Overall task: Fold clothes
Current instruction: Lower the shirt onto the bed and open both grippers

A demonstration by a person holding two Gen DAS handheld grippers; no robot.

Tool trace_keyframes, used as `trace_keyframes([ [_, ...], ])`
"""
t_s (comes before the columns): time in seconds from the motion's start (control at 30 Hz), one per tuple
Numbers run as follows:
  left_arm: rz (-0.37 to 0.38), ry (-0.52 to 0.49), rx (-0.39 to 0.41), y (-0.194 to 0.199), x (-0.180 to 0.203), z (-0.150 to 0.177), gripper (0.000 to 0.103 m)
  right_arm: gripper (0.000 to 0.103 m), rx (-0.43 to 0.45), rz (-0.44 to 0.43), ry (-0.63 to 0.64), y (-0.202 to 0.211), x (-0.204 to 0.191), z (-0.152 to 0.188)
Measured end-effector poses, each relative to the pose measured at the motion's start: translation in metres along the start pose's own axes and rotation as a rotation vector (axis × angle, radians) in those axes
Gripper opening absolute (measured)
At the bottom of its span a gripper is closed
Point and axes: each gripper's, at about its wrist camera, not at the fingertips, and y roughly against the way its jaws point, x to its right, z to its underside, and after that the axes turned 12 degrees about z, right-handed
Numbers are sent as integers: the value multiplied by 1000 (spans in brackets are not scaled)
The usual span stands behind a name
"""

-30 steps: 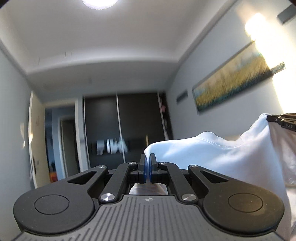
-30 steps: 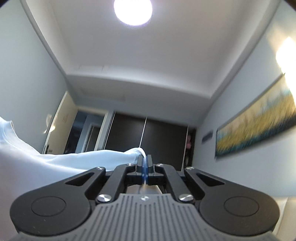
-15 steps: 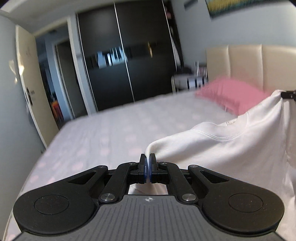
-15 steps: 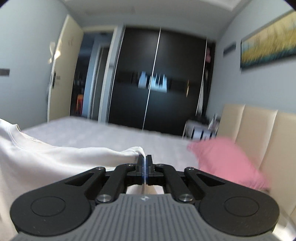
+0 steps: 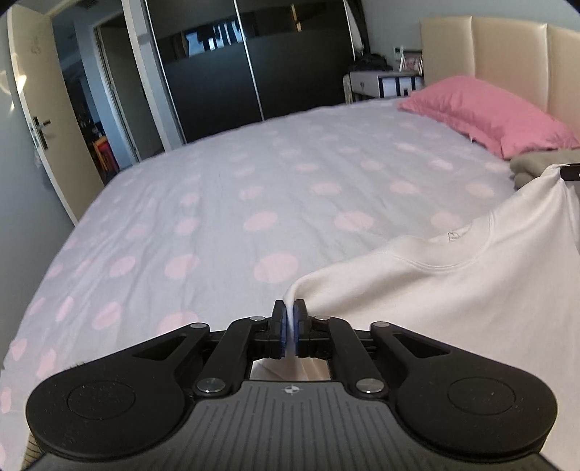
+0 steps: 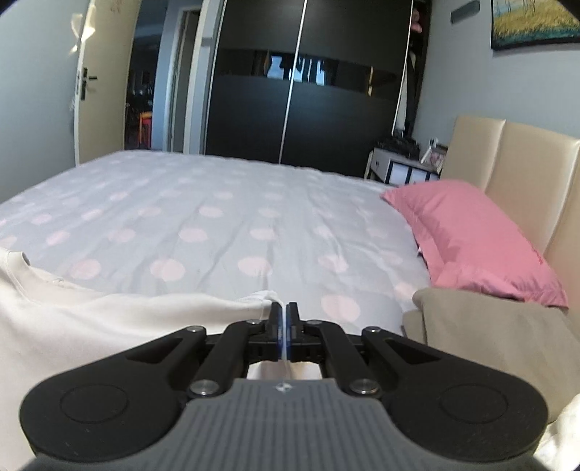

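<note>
White sweatshirt (image 5: 453, 300) hangs stretched between the left gripper (image 5: 289, 316) and right gripper (image 6: 282, 314), each clamped on a shoulder edge; the left jaws are starting to part. Judged step: laying out. Next, lower it flat onto the dotted bedsheet (image 5: 224, 188) ahead of the jaws.

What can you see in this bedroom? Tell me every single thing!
white top: one, white, stretched between both tongs above the bed
bed sheet: one, pale with pink dots, covering the bed
pillow: one, pink, against the headboard
headboard: one, cream, at the bed's right
beige cloth: one, beige, beside the pillow
wardrobe: one, black, far wall
door: one, cream, open, left
picture: one, yellow and blue, on the wall
left tongs: black, pinching the top
right tongs: black, pinching the top
</note>
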Motion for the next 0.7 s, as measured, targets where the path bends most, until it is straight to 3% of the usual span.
trace_keyframes([
  [0.07, -20, 15, -13, -4, -4, 3, 16, 16, -34, 2, -20, -12, 3, 4],
  [0.1, -23, 24, -25, -7, -7, 5, 22, 32, -51, 7, -29, -17, 3, 7],
  [0.13, -25, 37, -33, -8, -10, 6, 24, 39, -65, 13, -37, -21, 4, 8],
  [0.27, -21, 57, -48, -4, -16, 11, 27, 40, -96, 13, -39, -26, 12, 14],
  [0.33, -12, 75, -61, 0, -19, 16, 39, 44, -107, 18, -45, -26, 18, 18],
  [0.4, -2, 102, -86, 1, -24, 23, 44, 46, -133, 18, -76, -28, 28, 24],
  [0.7, 51, 288, -267, -13, -52, 66, 46, 47, -319, -7, -236, -46, 68, 70],
])
